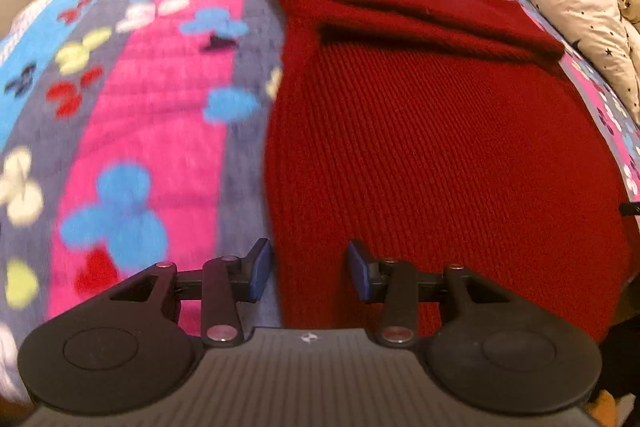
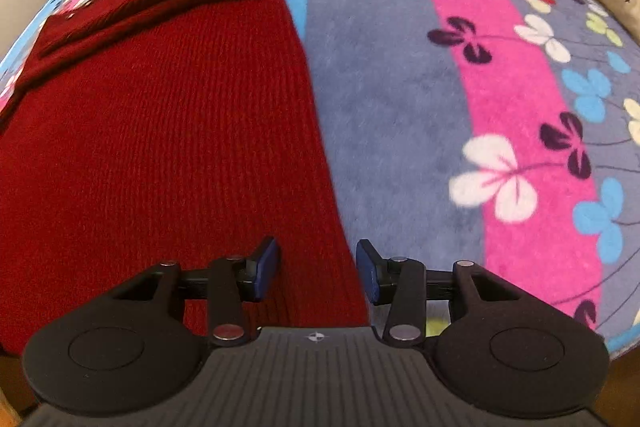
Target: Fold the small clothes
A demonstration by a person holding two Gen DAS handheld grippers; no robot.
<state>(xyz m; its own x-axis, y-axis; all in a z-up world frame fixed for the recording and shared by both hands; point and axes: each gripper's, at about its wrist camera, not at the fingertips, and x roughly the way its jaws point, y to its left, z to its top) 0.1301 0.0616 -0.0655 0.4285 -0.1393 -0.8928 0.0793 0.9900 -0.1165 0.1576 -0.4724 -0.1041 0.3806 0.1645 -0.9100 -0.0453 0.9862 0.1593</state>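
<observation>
Left gripper: jaws parted, nothing clamped, poised over near left edge of red knit sweater. Right gripper: jaws parted, nothing clamped, poised over near right edge of same garment. Sweater: spread flat on striped floral blanket. Farther off: both sleeves already folded across chest, just below collar. Judged roughly half complete. Remaining: lift of near hem, fold toward collar. Far right: star-print bedding, well apart, untouched.

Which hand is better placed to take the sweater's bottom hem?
Neither clearly: left gripper straddles the red sweater's left bottom corner, right gripper its right corner. Both open.
</observation>
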